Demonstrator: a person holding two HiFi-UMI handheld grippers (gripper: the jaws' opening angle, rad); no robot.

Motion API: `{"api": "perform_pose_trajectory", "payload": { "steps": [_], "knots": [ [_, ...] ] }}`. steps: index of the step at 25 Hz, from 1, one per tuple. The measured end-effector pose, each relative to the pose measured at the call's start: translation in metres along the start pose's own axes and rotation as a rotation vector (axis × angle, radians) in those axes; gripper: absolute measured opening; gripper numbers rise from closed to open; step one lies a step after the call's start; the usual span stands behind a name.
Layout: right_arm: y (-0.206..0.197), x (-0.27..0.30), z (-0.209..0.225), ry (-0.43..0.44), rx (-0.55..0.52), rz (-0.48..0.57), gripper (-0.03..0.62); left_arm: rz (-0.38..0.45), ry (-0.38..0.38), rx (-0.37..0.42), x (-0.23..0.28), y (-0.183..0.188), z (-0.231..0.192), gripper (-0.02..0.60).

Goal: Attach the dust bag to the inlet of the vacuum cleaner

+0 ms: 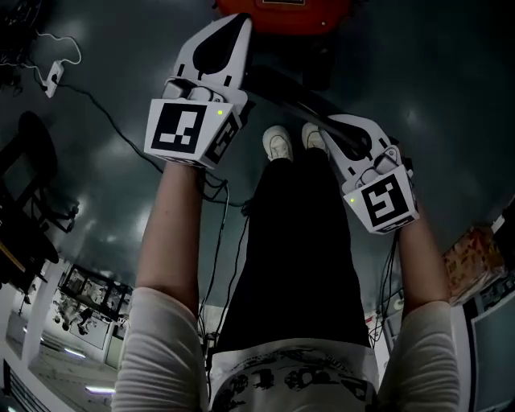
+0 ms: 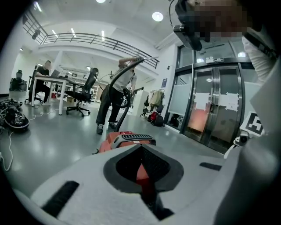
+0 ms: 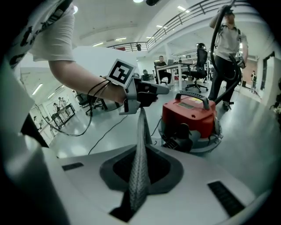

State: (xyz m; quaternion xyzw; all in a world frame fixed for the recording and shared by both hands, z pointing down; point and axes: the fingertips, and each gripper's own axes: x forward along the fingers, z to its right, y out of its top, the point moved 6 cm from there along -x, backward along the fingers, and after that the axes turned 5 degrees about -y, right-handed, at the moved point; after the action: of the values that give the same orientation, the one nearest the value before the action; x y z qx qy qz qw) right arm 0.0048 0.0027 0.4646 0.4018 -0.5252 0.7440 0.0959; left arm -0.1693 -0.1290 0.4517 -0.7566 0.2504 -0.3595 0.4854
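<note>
The red vacuum cleaner (image 1: 282,12) (image 2: 125,139) (image 3: 189,116) stands on the grey floor just ahead of both grippers, with a black fitting (image 3: 182,133) on its near side. My right gripper (image 1: 331,122) (image 3: 142,149) is shut on the dust bag (image 3: 139,176), seen edge-on as a grey textured strip. The strip runs as a dark band (image 1: 290,92) to the underside of my left gripper (image 1: 235,24) (image 3: 142,94), where its far end is hidden. The jaws of the left gripper (image 2: 141,151) stand together, and only the red vacuum shows through their opening.
My shoes (image 1: 278,143) sit between the grippers. Cables (image 1: 105,113) trail over the floor at the left. Another person (image 2: 114,96) (image 3: 226,48) holds a black hose behind the vacuum. Desks and office chairs (image 2: 66,94) stand farther back, glass doors (image 2: 210,110) to the right.
</note>
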Motion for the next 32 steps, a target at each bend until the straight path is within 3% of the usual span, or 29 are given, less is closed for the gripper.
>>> {"api": "perform_pose_trajectory", "payload": {
  "steps": [6, 11, 16, 26, 29, 32],
  "knots": [
    [-0.018, 0.016, 0.020, 0.005, -0.052, -0.036, 0.025, -0.009, -0.070, 0.007, 0.043, -0.010, -0.005, 0.002],
    [-0.021, 0.030, 0.025, 0.007, -0.113, -0.055, 0.025, -0.017, -0.031, 0.029, 0.046, -0.015, -0.016, 0.002],
    [-0.037, 0.030, 0.029, 0.000, -0.133, -0.037, 0.025, -0.042, -0.067, 0.103, 0.047, -0.021, 0.001, 0.002],
    [-0.054, 0.034, 0.042, 0.009, -0.080, 0.016, 0.025, -0.086, -0.067, 0.233, 0.055, -0.024, 0.006, 0.002],
    [-0.056, 0.037, 0.045, -0.012, -0.126, 0.014, 0.025, -0.107, -0.094, 0.277, 0.055, -0.027, 0.004, 0.002],
    [-0.056, 0.041, 0.048, -0.046, -0.207, 0.014, 0.025, -0.102, -0.081, 0.264, 0.055, -0.027, 0.001, 0.002]
  ]
}}
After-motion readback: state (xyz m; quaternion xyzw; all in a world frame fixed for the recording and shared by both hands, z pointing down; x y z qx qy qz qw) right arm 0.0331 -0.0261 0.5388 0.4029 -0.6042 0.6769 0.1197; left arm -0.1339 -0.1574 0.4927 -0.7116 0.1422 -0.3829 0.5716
